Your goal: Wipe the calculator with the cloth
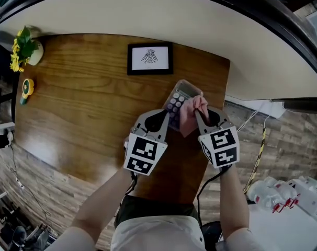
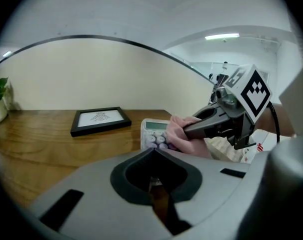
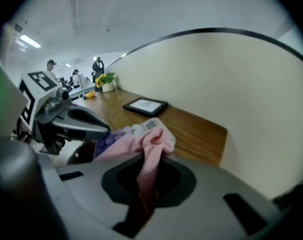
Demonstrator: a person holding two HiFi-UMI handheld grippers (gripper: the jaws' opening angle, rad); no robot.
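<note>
A grey calculator (image 1: 178,99) with purple keys lies near the right end of the wooden table (image 1: 85,114). My left gripper (image 1: 166,120) is shut on its near edge, and the keys (image 2: 154,140) show just past the jaw tips in the left gripper view. My right gripper (image 1: 199,114) is shut on a pink cloth (image 1: 191,115), which drapes over the calculator's right half. In the right gripper view the cloth (image 3: 151,144) runs out from between the jaws onto the calculator (image 3: 146,126). The two grippers sit side by side, close together.
A black picture frame (image 1: 150,58) lies flat behind the calculator. A potted plant with yellow flowers (image 1: 25,48) and a small yellow object (image 1: 26,88) stand at the table's far left. The table's right edge (image 1: 227,95) is close to the calculator. A pale curved wall backs the table.
</note>
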